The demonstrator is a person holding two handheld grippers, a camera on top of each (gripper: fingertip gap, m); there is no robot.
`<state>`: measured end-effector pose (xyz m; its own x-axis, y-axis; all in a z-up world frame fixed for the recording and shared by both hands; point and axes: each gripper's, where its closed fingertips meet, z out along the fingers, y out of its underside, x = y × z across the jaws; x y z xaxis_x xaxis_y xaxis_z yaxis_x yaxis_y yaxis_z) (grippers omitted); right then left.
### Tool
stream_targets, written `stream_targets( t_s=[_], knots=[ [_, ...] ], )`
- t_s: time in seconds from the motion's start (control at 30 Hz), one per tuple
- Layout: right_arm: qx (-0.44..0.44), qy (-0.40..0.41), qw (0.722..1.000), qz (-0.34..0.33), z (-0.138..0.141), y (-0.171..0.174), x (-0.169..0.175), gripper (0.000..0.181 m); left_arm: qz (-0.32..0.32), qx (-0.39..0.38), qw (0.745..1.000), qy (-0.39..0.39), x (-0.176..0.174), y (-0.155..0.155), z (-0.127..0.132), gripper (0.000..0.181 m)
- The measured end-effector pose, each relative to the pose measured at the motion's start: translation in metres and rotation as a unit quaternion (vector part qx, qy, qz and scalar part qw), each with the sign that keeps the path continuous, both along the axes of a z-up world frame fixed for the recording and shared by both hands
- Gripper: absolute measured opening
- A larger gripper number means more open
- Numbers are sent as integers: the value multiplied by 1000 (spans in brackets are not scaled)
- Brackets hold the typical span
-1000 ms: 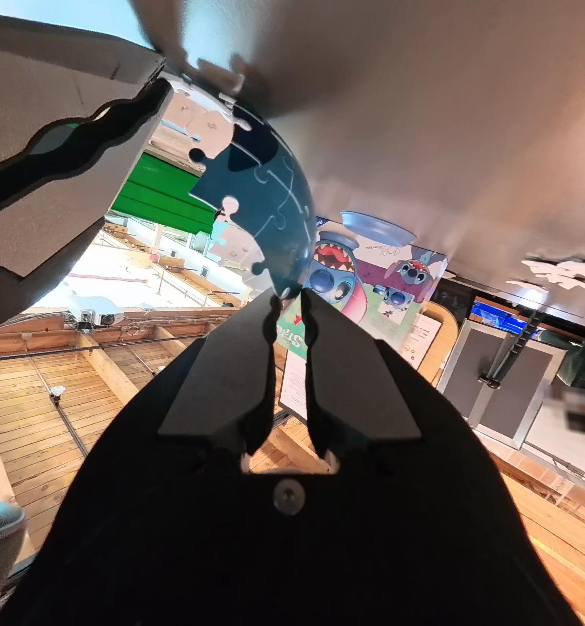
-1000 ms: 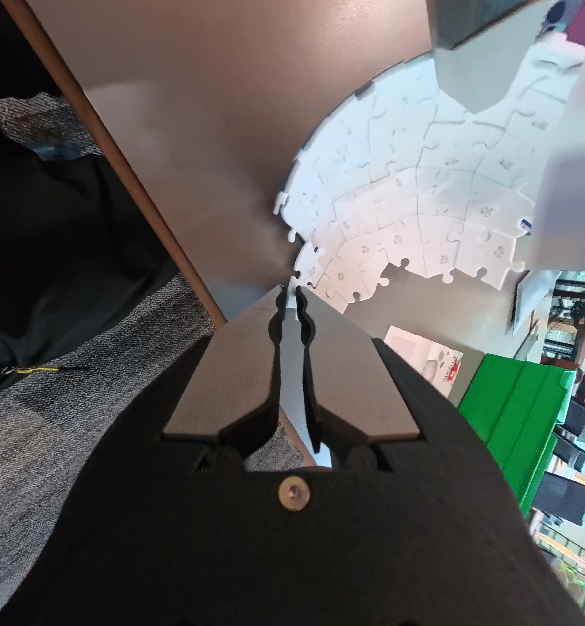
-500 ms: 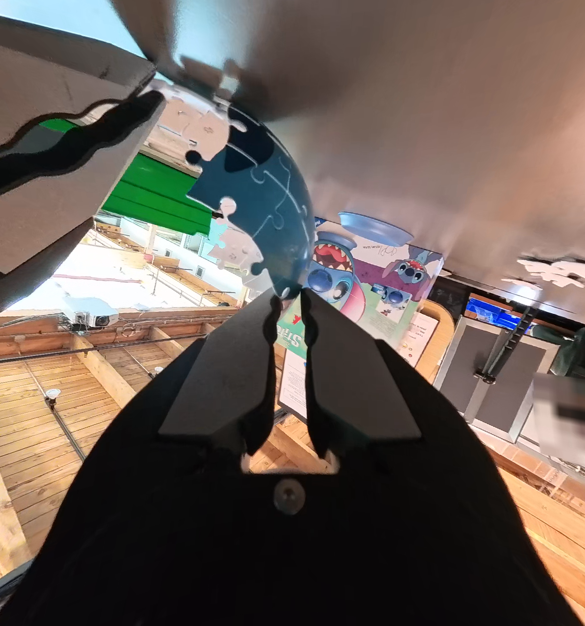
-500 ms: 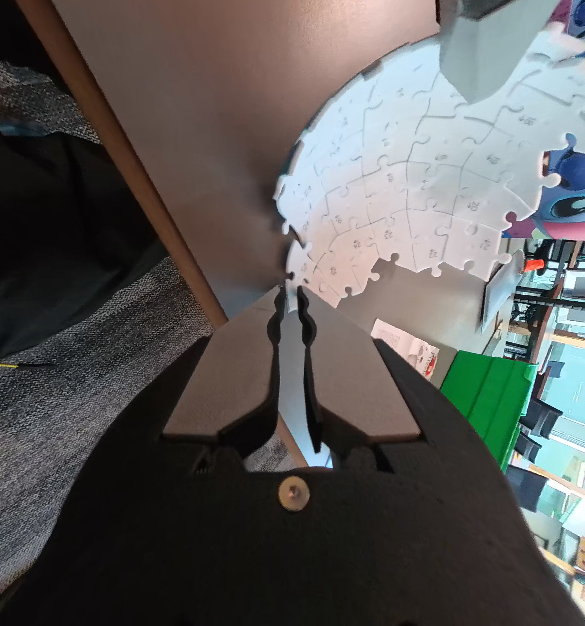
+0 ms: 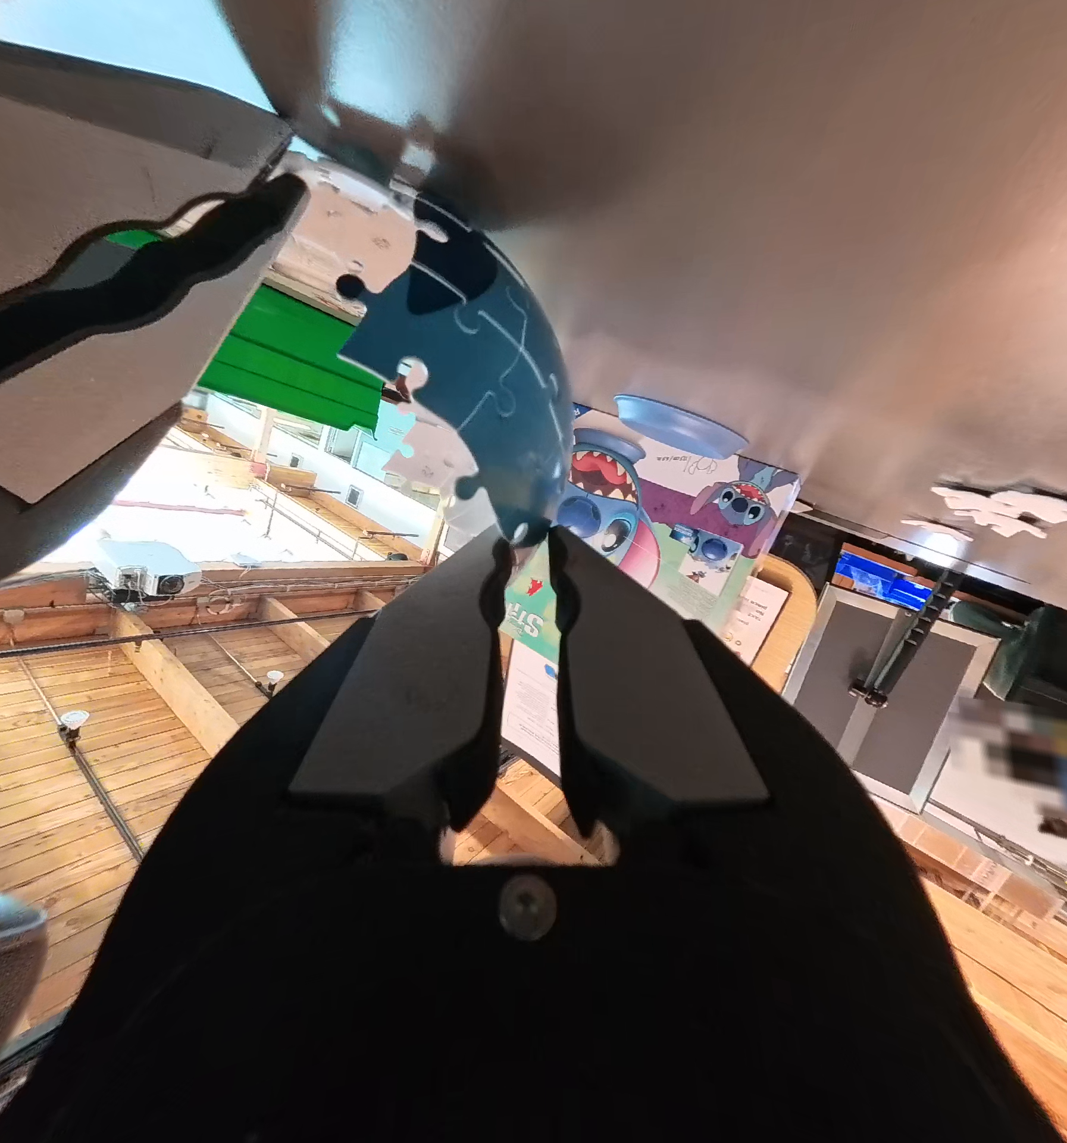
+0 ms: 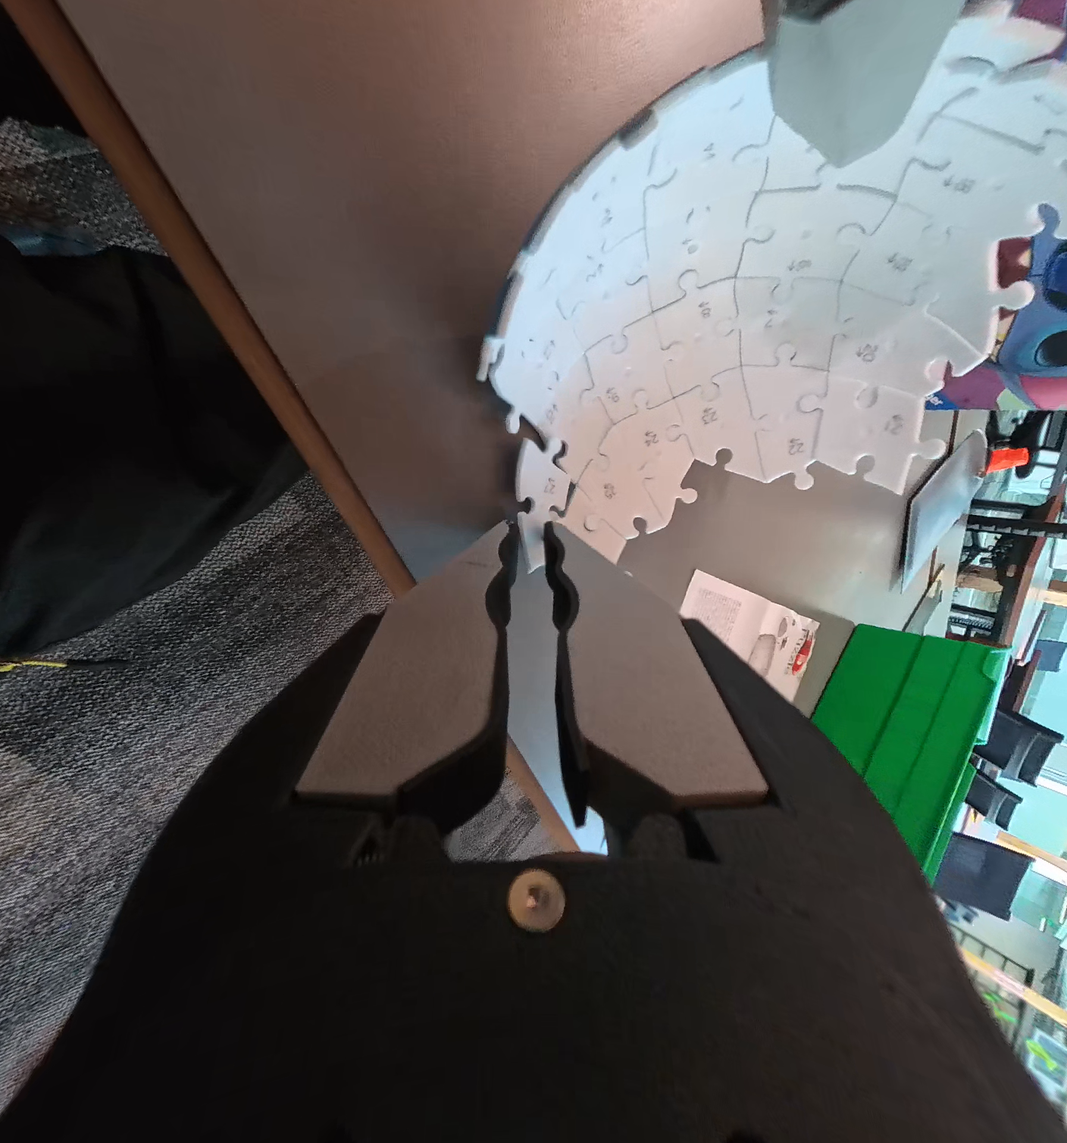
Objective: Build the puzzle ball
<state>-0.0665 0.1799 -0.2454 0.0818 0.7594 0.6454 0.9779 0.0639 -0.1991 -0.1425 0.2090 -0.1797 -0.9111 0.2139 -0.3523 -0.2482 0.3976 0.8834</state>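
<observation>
The part-built puzzle ball (image 5: 487,371) is a curved shell, dark blue outside and white inside (image 6: 735,309). My left gripper (image 5: 527,538) is shut on the shell's rim and holds it up in the air. My right gripper (image 6: 526,532) is shut on a single white puzzle piece (image 6: 543,488). The piece lies against the shell's lower left rim, and I cannot tell whether it is locked in. The right gripper's grey fingers (image 5: 116,278) show at the upper left of the left wrist view. A left finger (image 6: 840,80) shows at the top of the right wrist view.
The grey table (image 6: 395,185) lies behind the shell, its wooden edge (image 6: 209,278) to the left. On it are a green bin (image 6: 914,711), a leaflet (image 6: 747,631), the picture box (image 5: 673,513), a blue dish (image 5: 679,427) and loose white pieces (image 5: 1013,513). There is about 11 cm between the tips of the two grippers.
Both grippers kept their grip. The shell and the right view have turned a little, so the picture box now shows past the shell's right rim. The held piece now shows beyond the right fingertips.
</observation>
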Motion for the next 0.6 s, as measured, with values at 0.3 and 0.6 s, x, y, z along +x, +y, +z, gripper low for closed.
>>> stream_targets(
  t_s=[0.3, 0.6],
  knots=[
    [-9, 10, 1000, -23, 1, -4, 1, 7, -3, -3, 1000, -4, 1, -3, -1, 8],
    [-6, 20, 999, -29, 1, -5, 0, 7, -2, 0, 1000, -5, 1, -1, -1, 8]
  ],
)
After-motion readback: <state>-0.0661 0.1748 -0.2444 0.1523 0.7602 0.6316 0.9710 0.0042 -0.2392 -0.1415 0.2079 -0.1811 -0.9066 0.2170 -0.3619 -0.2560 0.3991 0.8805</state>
